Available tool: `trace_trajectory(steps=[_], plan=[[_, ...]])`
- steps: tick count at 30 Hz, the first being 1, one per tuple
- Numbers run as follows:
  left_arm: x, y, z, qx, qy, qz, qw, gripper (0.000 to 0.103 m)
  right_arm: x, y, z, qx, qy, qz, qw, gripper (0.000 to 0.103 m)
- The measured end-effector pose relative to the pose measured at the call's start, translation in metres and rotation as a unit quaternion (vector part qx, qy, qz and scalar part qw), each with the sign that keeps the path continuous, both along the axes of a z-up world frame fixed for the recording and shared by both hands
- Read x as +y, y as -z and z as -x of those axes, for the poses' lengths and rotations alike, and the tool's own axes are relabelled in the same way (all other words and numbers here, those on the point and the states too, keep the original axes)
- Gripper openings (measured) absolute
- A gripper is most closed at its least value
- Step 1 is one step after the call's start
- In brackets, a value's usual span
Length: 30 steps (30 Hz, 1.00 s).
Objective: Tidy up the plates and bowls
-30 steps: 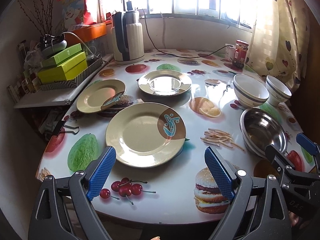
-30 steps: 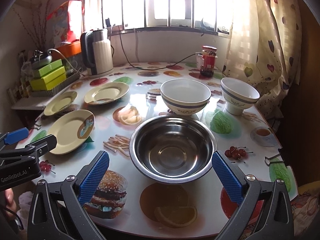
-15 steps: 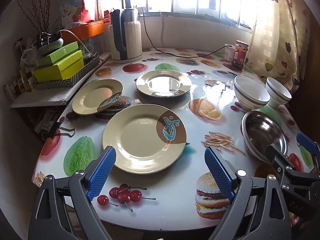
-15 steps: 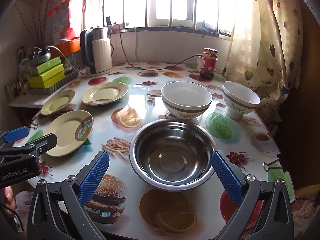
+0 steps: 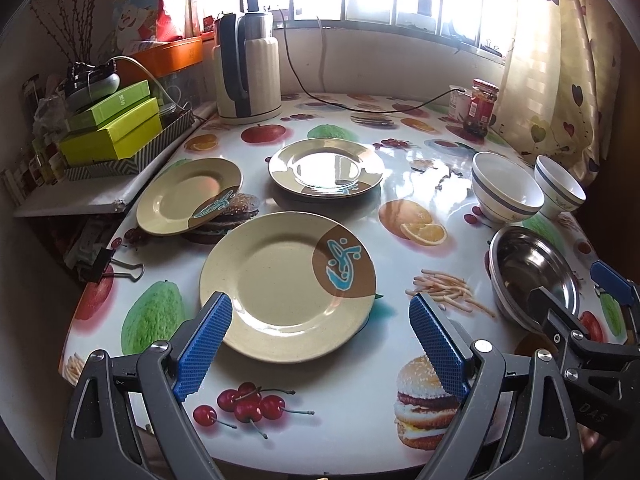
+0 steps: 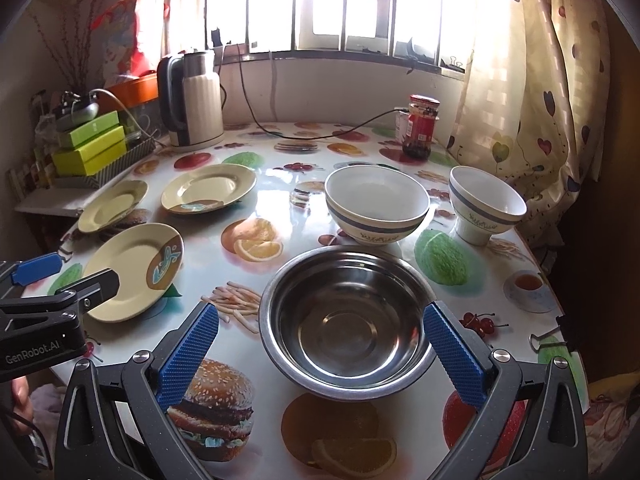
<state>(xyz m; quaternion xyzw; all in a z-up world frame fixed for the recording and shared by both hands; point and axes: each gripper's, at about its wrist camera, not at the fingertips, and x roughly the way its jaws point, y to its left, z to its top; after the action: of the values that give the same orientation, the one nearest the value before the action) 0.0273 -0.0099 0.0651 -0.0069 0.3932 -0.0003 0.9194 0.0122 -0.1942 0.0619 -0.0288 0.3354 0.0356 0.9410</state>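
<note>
Three cream plates with brown fish patches lie on the table: a large near plate (image 5: 286, 285), a small left plate (image 5: 188, 197) and a far plate (image 5: 326, 169). A steel bowl (image 6: 346, 320) sits near the front, with a wide white bowl (image 6: 377, 203) and a footed white bowl (image 6: 486, 204) behind it. My left gripper (image 5: 320, 342) is open and empty, just before the near plate. My right gripper (image 6: 318, 354) is open and empty, its fingers flanking the steel bowl's near side without touching it.
A round table (image 5: 400, 184) with fruit-print cover holds a kettle (image 5: 246, 68) with cord at the back and a red jar (image 6: 420, 126) at back right. Green boxes (image 5: 112, 128) sit on a shelf at left. A curtain (image 6: 540, 80) hangs at right. Binder clips lie at the table edges.
Both grippers have moved slightly forward toward the table; the near plate and steel bowl appear a little closer. Nothing has been grasped or shifted.
</note>
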Motion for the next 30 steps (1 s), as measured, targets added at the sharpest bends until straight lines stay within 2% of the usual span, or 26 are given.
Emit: trace_trajectory(steps=[9,20,27,30], plan=[[0.042,0.000,-0.012,0.018,-0.035,0.015,0.9991,0.091,0.026,-0.010,-0.026,0.004,-0.058,-0.033,0.998,0.103],[0.109,0.008,-0.028,0.037,-0.090,0.057,0.9936,0.091,0.069,-0.005,-0.068,0.037,-0.115,-0.049,0.992,0.103],[0.146,0.009,-0.041,0.035,-0.115,0.061,0.9909,0.091,0.099,-0.012,-0.093,0.042,-0.140,-0.053,0.988,0.103],[0.165,0.010,-0.049,0.033,-0.130,0.071,0.9883,0.086,0.120,-0.016,-0.110,0.044,-0.154,-0.064,0.985,0.103]])
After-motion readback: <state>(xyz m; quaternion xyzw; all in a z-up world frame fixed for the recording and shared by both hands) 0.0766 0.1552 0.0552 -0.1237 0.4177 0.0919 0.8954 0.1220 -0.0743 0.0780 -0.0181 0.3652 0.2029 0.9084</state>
